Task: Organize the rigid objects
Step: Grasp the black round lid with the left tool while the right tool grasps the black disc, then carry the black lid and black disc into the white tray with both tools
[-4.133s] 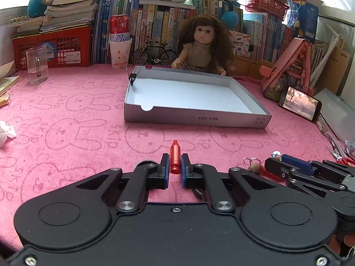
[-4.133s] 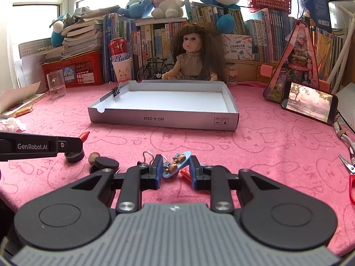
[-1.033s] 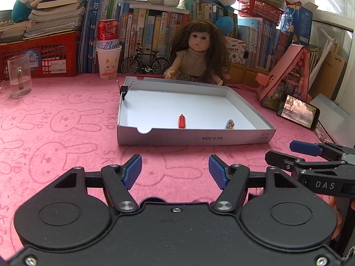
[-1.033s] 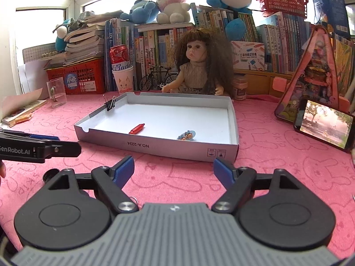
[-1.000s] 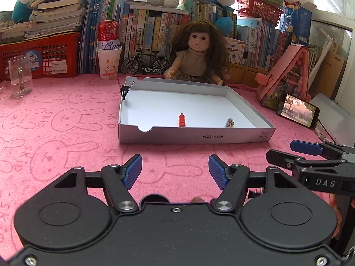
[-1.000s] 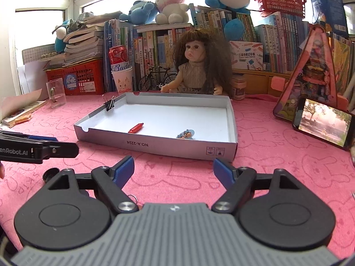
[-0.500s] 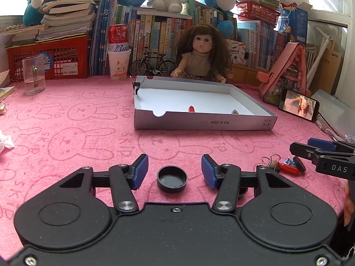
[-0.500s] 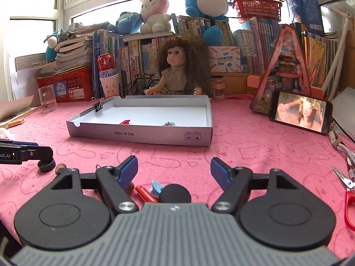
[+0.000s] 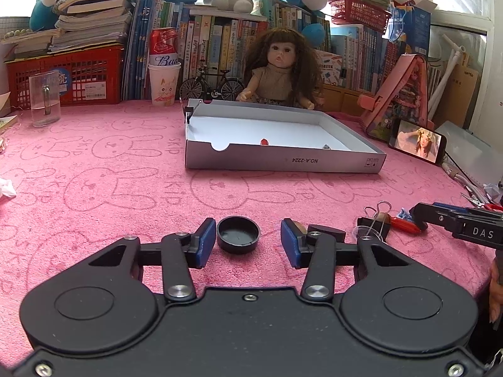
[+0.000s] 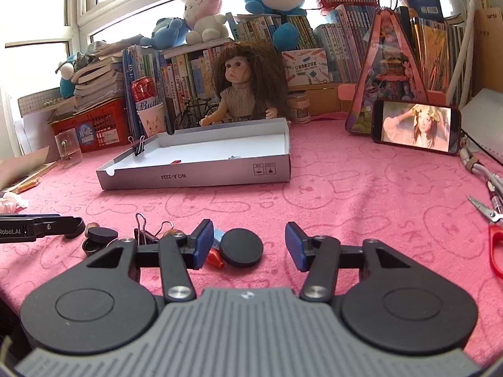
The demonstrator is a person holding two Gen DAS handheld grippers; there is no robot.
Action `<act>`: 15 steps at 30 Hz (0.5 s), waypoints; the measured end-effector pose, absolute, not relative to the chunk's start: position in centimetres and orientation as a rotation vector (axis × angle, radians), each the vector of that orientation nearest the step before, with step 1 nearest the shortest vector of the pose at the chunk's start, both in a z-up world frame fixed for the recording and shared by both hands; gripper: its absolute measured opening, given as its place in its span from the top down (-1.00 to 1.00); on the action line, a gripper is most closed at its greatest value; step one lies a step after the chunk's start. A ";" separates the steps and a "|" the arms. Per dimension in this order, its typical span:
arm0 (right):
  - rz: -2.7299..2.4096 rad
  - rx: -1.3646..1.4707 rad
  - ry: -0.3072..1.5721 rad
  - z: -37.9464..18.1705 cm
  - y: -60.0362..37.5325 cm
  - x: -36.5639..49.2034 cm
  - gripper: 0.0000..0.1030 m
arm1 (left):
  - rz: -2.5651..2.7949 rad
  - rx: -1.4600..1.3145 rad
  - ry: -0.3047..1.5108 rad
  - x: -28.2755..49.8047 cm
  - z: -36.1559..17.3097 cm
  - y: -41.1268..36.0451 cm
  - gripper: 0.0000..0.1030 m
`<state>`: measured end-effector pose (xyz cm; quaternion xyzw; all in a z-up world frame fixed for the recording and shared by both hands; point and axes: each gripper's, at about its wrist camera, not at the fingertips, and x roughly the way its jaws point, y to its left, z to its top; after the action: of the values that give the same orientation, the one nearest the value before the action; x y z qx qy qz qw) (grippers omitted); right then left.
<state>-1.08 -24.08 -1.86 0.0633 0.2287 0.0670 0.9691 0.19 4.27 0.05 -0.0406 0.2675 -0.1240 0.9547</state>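
Note:
My left gripper (image 9: 248,242) is open low over the pink cloth, its jaws either side of an upturned black round cap (image 9: 238,234), not touching it. My right gripper (image 10: 249,245) is open, with a flat black disc (image 10: 241,247) between its jaws, nearer the left one, beside a small red piece (image 10: 215,257). The white cardboard tray (image 9: 283,161) stands ahead; it also shows in the right wrist view (image 10: 195,177). It holds a red crayon-like piece (image 9: 264,141) and a small blue figure (image 9: 326,146).
A binder clip (image 9: 374,220), another black cap (image 9: 327,232) and red bits lie between the grippers. A black clip (image 10: 139,149) grips the tray corner. Doll (image 9: 279,69), phone (image 10: 415,129), glass mug (image 9: 44,99), red scissors (image 10: 495,245) and books ring the table.
Both grippers dropped back from the tray to the loose items at the front edge. The left jaws now bracket the black cap more closely; the right jaws came over the black disc.

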 end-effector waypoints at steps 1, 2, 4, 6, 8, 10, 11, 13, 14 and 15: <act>0.135 0.133 0.465 -1.9 -24.0 -1.0 -0.06 | -0.250 -0.082 0.542 0.3 0.0 4.2 0.20; 0.134 0.137 0.468 -2.0 -24.0 -1.0 -0.04 | -0.248 -0.080 0.541 0.3 0.0 4.2 0.22; 0.130 0.144 0.472 -2.1 -24.0 -1.0 0.04 | -0.246 -0.078 0.544 0.4 -0.2 4.1 0.35; 0.135 0.156 0.480 -2.2 -24.1 -0.9 0.20 | -0.240 -0.077 0.545 0.4 -0.2 4.1 0.45; 0.138 0.164 0.484 -2.2 -24.0 -0.9 0.28 | -0.240 -0.080 0.545 0.5 -0.2 4.1 0.45; 0.140 0.162 0.481 -2.2 -23.9 -1.0 0.28 | -0.238 -0.081 0.544 0.5 -0.2 4.1 0.46; 0.140 0.162 0.477 -2.2 -23.9 -1.0 0.28 | -0.238 -0.081 0.543 0.5 -0.2 4.1 0.46; 0.134 0.157 0.465 -2.0 -23.8 -1.1 0.28 | -0.238 -0.085 0.539 0.4 -0.1 4.1 0.46; 0.134 0.152 0.462 -1.9 -23.7 -1.1 0.28 | -0.238 -0.088 0.536 0.4 0.0 4.2 0.46; 0.134 0.149 0.457 -1.7 -23.7 -1.1 0.28 | -0.240 -0.089 0.533 0.5 0.1 4.2 0.46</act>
<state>-1.08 -23.69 -1.69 0.0739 0.2262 0.0662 0.9690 0.47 4.17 0.15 -0.0439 0.2628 -0.1183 0.9566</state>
